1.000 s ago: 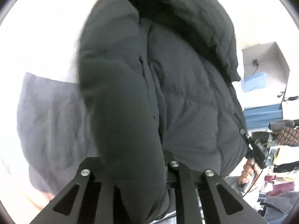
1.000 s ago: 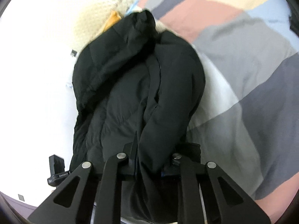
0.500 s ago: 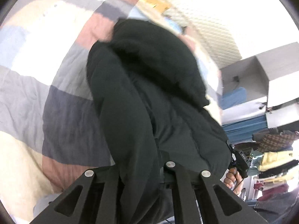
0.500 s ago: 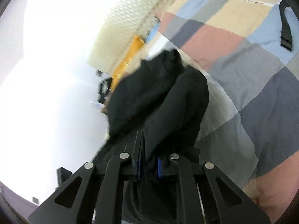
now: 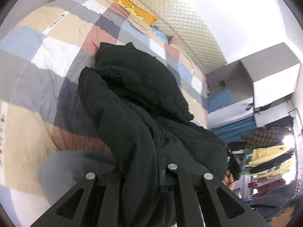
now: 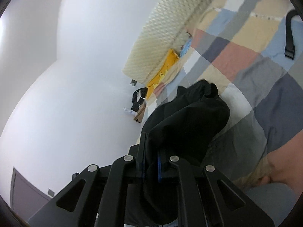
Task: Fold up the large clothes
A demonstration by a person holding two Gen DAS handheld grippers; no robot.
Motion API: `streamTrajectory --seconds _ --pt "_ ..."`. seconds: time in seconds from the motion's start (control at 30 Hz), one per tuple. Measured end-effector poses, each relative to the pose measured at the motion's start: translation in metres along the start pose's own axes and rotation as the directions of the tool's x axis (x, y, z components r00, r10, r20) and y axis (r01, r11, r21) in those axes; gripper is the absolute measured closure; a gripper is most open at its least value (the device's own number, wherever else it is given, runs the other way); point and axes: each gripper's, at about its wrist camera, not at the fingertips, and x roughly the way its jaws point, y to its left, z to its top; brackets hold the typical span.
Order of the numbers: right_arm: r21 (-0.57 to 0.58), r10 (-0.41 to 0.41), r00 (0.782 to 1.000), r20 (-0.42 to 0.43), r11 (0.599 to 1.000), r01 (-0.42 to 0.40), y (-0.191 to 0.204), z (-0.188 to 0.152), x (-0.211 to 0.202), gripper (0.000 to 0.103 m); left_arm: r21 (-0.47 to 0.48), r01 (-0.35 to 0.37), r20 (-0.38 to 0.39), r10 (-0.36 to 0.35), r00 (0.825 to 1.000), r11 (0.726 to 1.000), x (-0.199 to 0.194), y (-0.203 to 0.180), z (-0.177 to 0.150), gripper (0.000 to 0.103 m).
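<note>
A black padded jacket (image 5: 140, 102) hangs bunched above the checkered bedspread (image 5: 47, 60). My left gripper (image 5: 142, 172) is shut on its fabric, which spills over and hides the fingertips. In the right wrist view the same black jacket (image 6: 187, 121) drapes over my right gripper (image 6: 151, 162), which is shut on a thick fold between its blue-edged pads. The other hand and its gripper show past the jacket's right edge (image 5: 232, 170) in the left wrist view.
A quilted cream headboard (image 6: 166, 22) and a yellow pillow (image 5: 132, 9) lie at the bed's far end. Stacked clothes (image 5: 269, 157) and a grey shelf unit (image 5: 265, 87) stand to the right. A black strap (image 6: 289, 36) lies on the bedspread (image 6: 246, 56).
Both grippers rose with the jacket, lifting it off the bedspread. More of the bed, headboard and wall came into view as the jacket bunched up smaller in both views.
</note>
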Motion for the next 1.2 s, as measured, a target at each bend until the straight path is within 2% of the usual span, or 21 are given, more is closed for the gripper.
streamTrajectory --seconds 0.17,0.3,0.5,0.67,0.77,0.97,1.1,1.2 --pt "0.008 -0.038 0.999 0.023 0.999 0.038 -0.008 -0.008 -0.033 0.095 0.007 0.056 -0.009 -0.055 0.998 0.998 -0.007 -0.010 -0.019 0.096" --pt "0.009 -0.071 0.997 0.041 0.997 0.071 -0.013 -0.002 -0.037 0.095 0.050 0.050 0.015 -0.051 0.999 0.998 -0.010 -0.016 -0.017 0.097" --pt "0.033 -0.053 0.996 0.070 0.998 0.051 -0.012 0.016 -0.010 0.095 0.037 0.007 0.050 -0.009 0.999 0.999 0.000 -0.009 0.029 0.097" --pt "0.040 -0.059 0.994 0.091 0.998 0.056 -0.005 0.047 0.008 0.095 0.056 -0.028 0.065 0.025 0.998 0.998 0.007 -0.016 0.071 0.097" --pt "0.016 -0.083 0.993 0.082 0.997 0.082 -0.002 0.068 0.027 0.095 0.085 -0.076 0.074 0.070 0.995 0.993 0.014 -0.027 0.093 0.097" --pt "0.066 -0.129 0.990 0.060 0.990 0.126 -0.011 0.108 0.065 0.095 0.113 -0.160 0.096 0.149 0.984 0.981 0.036 -0.044 0.137 0.097" --pt "0.098 -0.195 0.980 0.028 0.977 0.192 -0.025 0.134 0.098 0.095 0.077 -0.199 0.111 0.190 0.975 0.977 0.060 -0.043 0.170 0.097" --pt "0.096 -0.246 0.969 0.002 0.965 0.245 -0.034 0.149 0.121 0.095 0.057 -0.262 0.115 0.254 0.960 0.963 0.087 -0.042 0.197 0.097"
